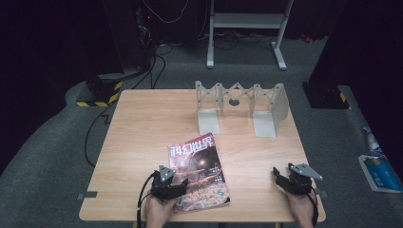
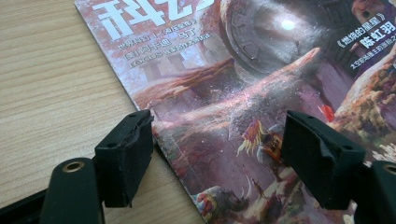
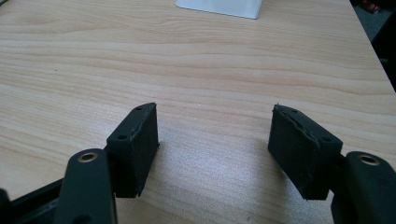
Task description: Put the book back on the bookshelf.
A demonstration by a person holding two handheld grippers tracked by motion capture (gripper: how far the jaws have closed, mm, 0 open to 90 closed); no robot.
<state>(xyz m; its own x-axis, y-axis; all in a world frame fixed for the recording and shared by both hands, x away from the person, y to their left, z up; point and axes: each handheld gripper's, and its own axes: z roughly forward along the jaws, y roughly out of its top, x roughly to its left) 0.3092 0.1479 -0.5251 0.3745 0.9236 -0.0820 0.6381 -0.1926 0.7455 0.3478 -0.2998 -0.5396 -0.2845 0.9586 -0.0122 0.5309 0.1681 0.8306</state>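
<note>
Centrally, a light wooden table (image 1: 142, 137) occupies the high view, set on grey carpet. At its far right stands a pale grey expanding rack (image 1: 240, 107) with scissor-lattice back and two flat end feet; one white foot (image 3: 219, 8) appears at the far edge of the right gripper view. Beyond the table, a white metal stand (image 1: 247, 28) and black cables cross the floor, and a yellow-and-black striped base (image 1: 102, 92) sits at the far left. On the floor at the right lie a blue-and-white packet (image 1: 380, 171) and a small bottle (image 1: 373, 140); their print is too small to read.

A magazine (image 1: 199, 173) lies flat on the near centre of the table, slightly turned. Its cover carries large white Chinese title characters, legible as 科幻世界, over reddish fantasy artwork with a round stone disc; smaller white Chinese lines run at the cover's right edge in the left gripper view.

The left gripper (image 1: 183, 183) rests low at the magazine's near left corner, held from the near edge by the left hand (image 1: 159, 211). Its jaws stand wide apart, one over bare wood beside the spine edge, the other over the cover (image 2: 233, 93); whether the pads touch the paper cannot be told.

The right gripper (image 1: 278, 175), in the right hand (image 1: 299, 209), sits well apart at the near right, jaws spread over bare wood.
</note>
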